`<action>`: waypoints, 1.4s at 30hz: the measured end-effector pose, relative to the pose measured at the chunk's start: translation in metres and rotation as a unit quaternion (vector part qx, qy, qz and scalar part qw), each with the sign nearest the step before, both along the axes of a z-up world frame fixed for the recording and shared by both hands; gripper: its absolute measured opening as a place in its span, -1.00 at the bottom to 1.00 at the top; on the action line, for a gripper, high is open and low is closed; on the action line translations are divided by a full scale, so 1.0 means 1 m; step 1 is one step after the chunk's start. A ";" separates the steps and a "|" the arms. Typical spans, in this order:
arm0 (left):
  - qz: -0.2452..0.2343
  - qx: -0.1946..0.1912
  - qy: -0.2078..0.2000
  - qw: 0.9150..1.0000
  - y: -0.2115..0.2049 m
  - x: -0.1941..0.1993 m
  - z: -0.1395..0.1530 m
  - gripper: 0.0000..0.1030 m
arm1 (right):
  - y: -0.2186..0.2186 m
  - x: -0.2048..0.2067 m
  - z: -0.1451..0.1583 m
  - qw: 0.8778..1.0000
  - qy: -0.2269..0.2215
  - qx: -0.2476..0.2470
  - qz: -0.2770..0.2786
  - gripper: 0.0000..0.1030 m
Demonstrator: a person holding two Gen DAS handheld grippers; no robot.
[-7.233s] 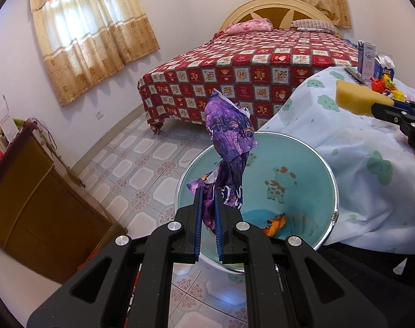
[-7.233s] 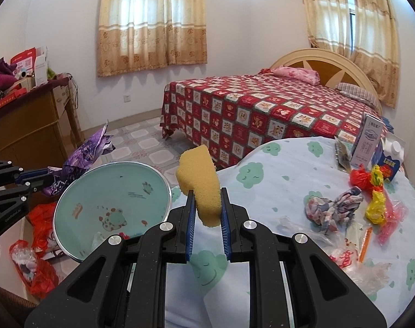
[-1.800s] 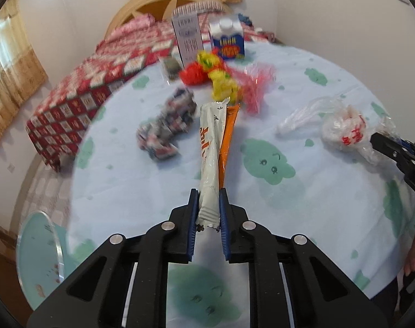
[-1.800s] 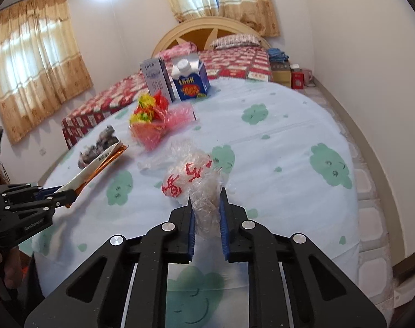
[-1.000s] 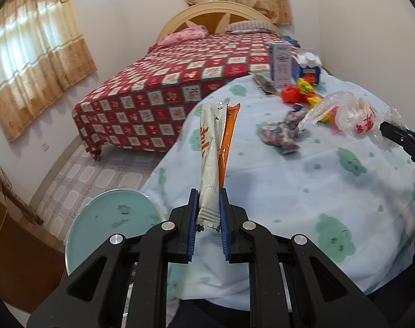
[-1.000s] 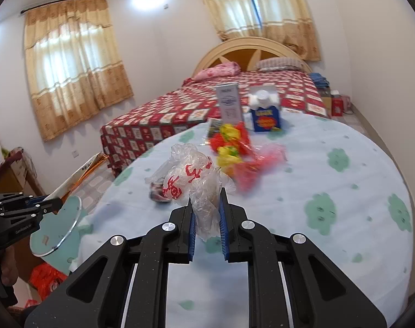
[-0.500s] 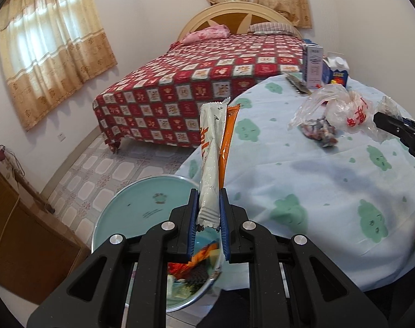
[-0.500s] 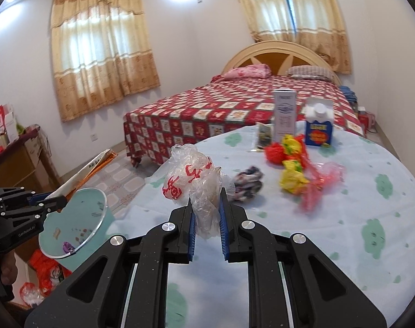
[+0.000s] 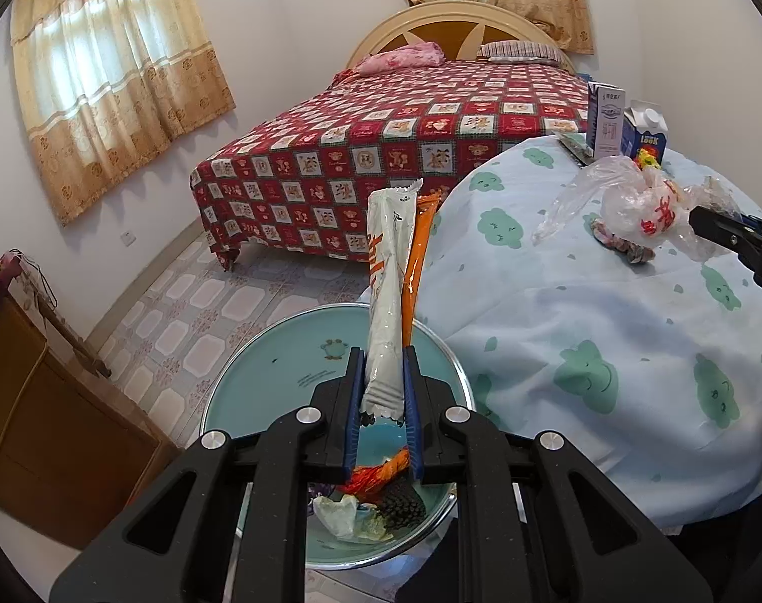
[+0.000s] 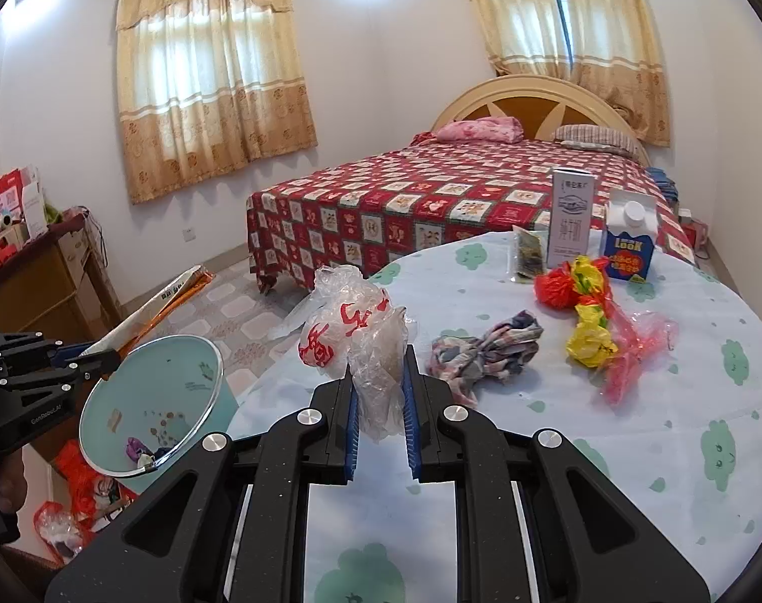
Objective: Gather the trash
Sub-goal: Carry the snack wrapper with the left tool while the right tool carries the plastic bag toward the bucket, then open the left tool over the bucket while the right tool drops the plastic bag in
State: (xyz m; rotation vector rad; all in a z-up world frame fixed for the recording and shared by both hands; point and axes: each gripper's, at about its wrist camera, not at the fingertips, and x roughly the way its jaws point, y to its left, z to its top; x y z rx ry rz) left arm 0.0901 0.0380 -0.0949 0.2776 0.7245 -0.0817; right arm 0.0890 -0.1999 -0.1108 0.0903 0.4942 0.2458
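Note:
My left gripper [image 9: 383, 402] is shut on a long white and orange wrapper [image 9: 391, 291] and holds it upright right above the teal bin [image 9: 260, 377], which holds some trash. My right gripper [image 10: 378, 402] is shut on a crumpled clear plastic bag with red print [image 10: 350, 331], held over the table's left part. In the right wrist view the bin [image 10: 149, 402] stands on the floor left of the table, with the left gripper [image 10: 104, 357] and its wrapper [image 10: 154, 306] over its rim. In the left wrist view the right gripper [image 9: 702, 216] and its bag [image 9: 632, 201] show at the right.
The round table [image 10: 632, 452] has a light blue cloth. On it lie a crumpled patterned wrapper [image 10: 486, 352], red and yellow plastic scraps [image 10: 591, 311], two cartons [image 10: 627, 246] and a small packet [image 10: 529, 256]. A wooden cabinet [image 9: 39, 402] stands left of the bin. A bed [image 9: 406, 151] is behind.
Both grippers have swung left from the table toward the bin. The left gripper with the wrapper now hangs over the bin's mouth; the right gripper with the bag follows over the table.

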 end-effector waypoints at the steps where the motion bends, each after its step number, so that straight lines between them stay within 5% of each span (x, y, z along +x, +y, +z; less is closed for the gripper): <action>1: 0.001 0.000 0.000 1.000 0.002 0.000 0.000 -0.71 | 0.003 0.001 0.000 1.000 0.001 -0.001 0.003 -0.70; 42: 0.077 -0.012 0.025 0.997 0.093 -0.005 -0.017 -0.70 | 0.094 0.025 0.001 0.995 0.010 -0.038 0.089 -0.70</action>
